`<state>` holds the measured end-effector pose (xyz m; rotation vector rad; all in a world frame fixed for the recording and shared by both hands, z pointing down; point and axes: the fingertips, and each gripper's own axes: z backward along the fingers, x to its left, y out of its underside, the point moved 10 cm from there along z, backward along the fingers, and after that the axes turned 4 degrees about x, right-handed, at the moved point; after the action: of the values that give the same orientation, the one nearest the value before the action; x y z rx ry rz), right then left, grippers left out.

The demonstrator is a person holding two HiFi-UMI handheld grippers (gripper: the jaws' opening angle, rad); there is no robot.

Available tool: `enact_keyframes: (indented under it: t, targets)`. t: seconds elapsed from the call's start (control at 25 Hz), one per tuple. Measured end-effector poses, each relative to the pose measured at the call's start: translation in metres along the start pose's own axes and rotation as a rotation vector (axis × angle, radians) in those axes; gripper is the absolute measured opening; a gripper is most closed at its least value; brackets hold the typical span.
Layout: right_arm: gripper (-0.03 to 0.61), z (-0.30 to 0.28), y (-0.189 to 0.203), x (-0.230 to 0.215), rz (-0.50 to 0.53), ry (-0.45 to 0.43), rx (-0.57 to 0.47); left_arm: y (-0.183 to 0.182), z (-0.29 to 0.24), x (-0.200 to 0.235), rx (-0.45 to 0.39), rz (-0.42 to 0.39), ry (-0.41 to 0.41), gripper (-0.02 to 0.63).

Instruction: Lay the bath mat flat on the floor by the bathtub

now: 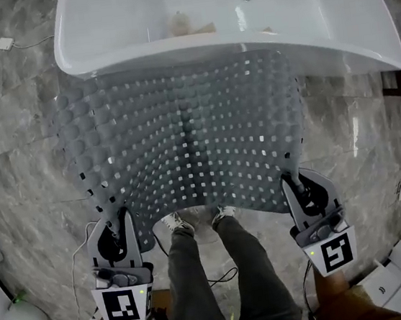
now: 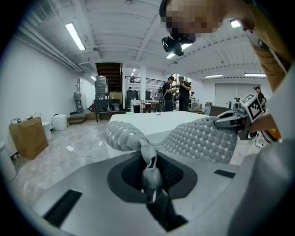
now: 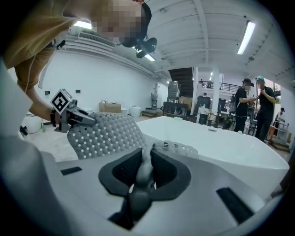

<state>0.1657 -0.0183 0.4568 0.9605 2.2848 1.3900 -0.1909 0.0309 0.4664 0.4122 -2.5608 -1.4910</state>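
Note:
A grey perforated bath mat [image 1: 191, 139] hangs spread in the air between my two grippers, its far edge against the rim of the white bathtub [image 1: 98, 38]. My left gripper [image 1: 121, 220] is shut on the mat's near left corner, and the pinched corner shows between its jaws in the left gripper view [image 2: 150, 163]. At the near right corner my right gripper [image 1: 295, 184] is shut on the mat as well, with the bunched mat [image 3: 144, 170] squeezed between its pads. The mat's bumpy surface [image 2: 203, 138] sags in the middle.
The person's legs and shoes [image 1: 194, 225] stand under the mat on a grey marble floor [image 1: 22, 185]. A white cable and plug [image 1: 5, 43] lie on the floor at the far left. White objects [image 1: 396, 276] sit at the near right. Two people [image 3: 253, 108] stand beyond the tub.

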Motion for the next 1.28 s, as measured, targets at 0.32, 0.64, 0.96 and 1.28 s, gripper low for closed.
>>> enact_keyframes:
  t: [0.32,0.64,0.96,1.28]
  targets:
    - [0.063,-0.055,0.079,0.003,0.079,-0.007,-0.015,0.086,-0.052,0.003,0.016,-0.031,-0.019,0.046]
    - [0.063,-0.095,0.165,0.012,0.063,0.002,0.025,0.171,-0.1,0.004,0.09,-0.046,-0.021,0.046]
    - [0.063,-0.128,0.225,0.014,0.1,0.02,0.06,0.229,-0.134,0.018,0.054,-0.075,0.016,0.046]
    - [0.063,-0.16,0.257,0.008,0.124,0.027,0.053,0.273,-0.168,0.029,0.115,-0.071,-0.017,0.046]
